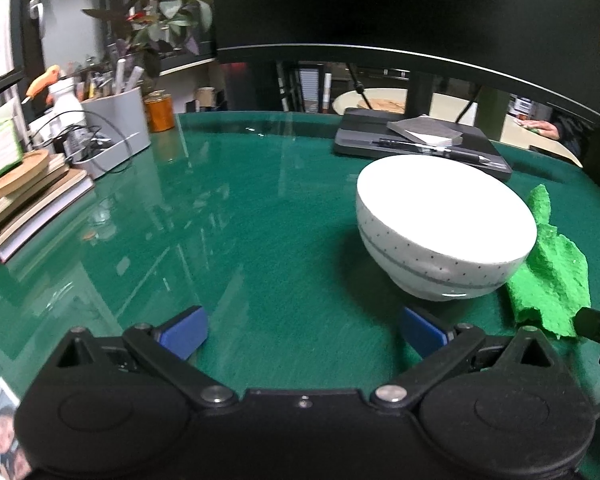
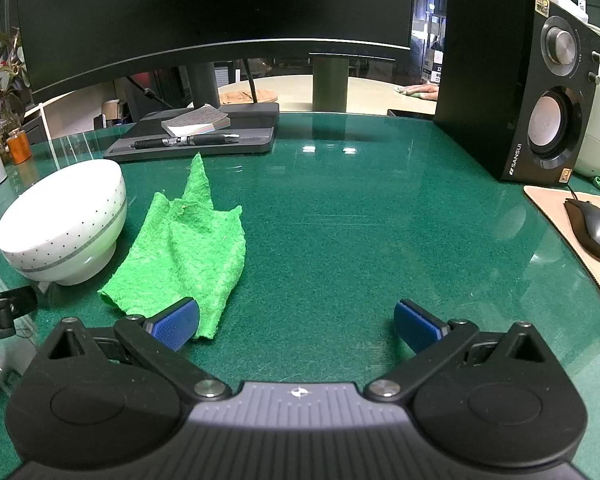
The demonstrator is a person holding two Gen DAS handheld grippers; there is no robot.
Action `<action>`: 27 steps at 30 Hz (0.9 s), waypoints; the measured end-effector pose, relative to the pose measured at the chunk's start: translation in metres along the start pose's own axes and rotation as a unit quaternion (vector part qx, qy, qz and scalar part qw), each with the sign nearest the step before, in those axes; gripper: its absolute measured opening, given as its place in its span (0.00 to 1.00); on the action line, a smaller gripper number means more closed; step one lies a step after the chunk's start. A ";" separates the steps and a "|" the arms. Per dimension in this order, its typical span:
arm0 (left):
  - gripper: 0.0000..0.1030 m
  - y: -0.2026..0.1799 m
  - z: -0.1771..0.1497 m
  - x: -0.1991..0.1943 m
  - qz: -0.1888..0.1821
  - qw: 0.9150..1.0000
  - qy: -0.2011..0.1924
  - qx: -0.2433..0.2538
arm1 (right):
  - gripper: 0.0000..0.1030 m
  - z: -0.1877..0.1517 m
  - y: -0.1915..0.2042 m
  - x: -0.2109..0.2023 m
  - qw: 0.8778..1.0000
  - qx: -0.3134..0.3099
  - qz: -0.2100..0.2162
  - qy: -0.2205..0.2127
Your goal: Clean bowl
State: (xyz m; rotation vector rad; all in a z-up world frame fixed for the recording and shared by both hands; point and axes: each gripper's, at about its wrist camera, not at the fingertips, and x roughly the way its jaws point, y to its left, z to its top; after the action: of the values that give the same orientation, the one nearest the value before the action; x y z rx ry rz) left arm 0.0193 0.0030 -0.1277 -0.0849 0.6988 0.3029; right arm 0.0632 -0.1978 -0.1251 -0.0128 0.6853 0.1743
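A white bowl (image 1: pixel 444 224) with small dots and a grey band stands upright on the green glass-topped desk (image 1: pixel 260 208); the right wrist view has the same bowl (image 2: pixel 66 224) at its left. A crumpled green cloth (image 1: pixel 552 276) lies flat against the bowl's right side, and shows as the cloth (image 2: pixel 188 248) in the right wrist view. My left gripper (image 1: pixel 304 332) is open, just short of the bowl and to its left, holding nothing. My right gripper (image 2: pixel 296 322) is open above the desk, its left fingertip (image 2: pixel 176 322) over the cloth's near edge.
A curved monitor (image 2: pixel 204 12) spans the back, with a dark tray (image 2: pixel 204 136) holding a pen and notepad under it. A black speaker (image 2: pixel 532 88), mouse (image 2: pixel 592 228) and mat sit at the right. Books (image 1: pixel 32 200), a pen holder (image 1: pixel 116 128) and plant stand at the left.
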 end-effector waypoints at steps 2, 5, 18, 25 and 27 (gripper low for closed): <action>1.00 -0.001 -0.002 -0.003 0.008 1.000 0.000 -0.007 | 1.00 0.000 0.000 0.000 1.000 0.000 0.000 0.000; 1.00 0.000 -0.002 -0.004 0.012 1.000 0.000 -0.010 | 1.00 0.000 0.000 0.000 1.000 0.000 0.000 0.000; 1.00 0.000 -0.005 -0.009 0.024 0.999 0.001 -0.022 | 1.00 -0.002 0.001 -0.002 1.000 -0.004 0.005 0.000; 1.00 0.000 -0.005 -0.009 0.024 0.999 0.001 -0.023 | 1.00 -0.005 0.003 -0.006 1.000 -0.011 0.012 0.001; 1.00 0.000 -0.005 -0.009 0.024 0.999 0.001 -0.023 | 1.00 -0.005 0.004 -0.007 1.000 -0.011 0.012 0.001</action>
State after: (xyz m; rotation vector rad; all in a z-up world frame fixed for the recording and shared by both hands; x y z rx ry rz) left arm 0.0097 0.0001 -0.1261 -0.1116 0.6973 0.3654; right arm 0.0541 -0.1957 -0.1244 -0.0256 0.6850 0.2045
